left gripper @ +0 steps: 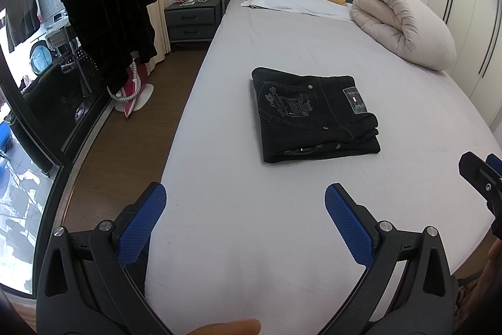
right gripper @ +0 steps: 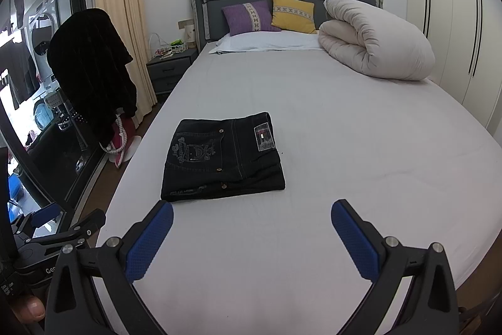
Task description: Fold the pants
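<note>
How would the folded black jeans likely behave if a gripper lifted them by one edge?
The folded black jeans lie in several stacked layers, so they would probably sag and unfold. The denim looks thick, likely fairly heavy for its size. Pushed across the smooth bed sheet, the bundle might slide whole.

Matt black denim pants (left gripper: 313, 115) lie on a smooth cloth bed sheet (left gripper: 282, 225) beside glossy wood flooring (left gripper: 131, 153).
</note>
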Motion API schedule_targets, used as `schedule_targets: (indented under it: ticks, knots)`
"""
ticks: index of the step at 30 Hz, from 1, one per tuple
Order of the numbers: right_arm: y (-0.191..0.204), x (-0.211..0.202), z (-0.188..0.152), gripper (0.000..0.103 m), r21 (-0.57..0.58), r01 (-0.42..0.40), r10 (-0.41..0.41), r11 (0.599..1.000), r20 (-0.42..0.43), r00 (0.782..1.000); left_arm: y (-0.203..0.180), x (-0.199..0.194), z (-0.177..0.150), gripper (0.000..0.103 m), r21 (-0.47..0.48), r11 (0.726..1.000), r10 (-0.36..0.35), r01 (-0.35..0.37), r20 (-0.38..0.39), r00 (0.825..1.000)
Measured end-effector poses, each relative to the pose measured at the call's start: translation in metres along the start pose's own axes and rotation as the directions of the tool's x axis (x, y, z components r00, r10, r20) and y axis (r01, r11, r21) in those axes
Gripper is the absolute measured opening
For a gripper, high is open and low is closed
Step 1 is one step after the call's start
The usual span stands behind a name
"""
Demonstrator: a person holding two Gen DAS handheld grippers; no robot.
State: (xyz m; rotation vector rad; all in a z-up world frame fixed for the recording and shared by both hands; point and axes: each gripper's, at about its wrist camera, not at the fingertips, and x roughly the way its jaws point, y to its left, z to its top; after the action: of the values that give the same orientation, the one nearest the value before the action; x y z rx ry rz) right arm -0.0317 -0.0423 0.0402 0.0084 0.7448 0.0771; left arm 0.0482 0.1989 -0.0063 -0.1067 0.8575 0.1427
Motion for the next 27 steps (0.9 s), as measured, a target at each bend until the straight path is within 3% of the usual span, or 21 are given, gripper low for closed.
schedule_targets:
  ticks: [27]
  knots:
    - [0.0032,0.0021,-0.0070,0.103,0.002,-0.011,0.011,1.000,-0.006,1.000,-0.0053,0.0031,-0.0060,0.103,0.008,1.000,-0.006,0.006,-0.002,1.000]
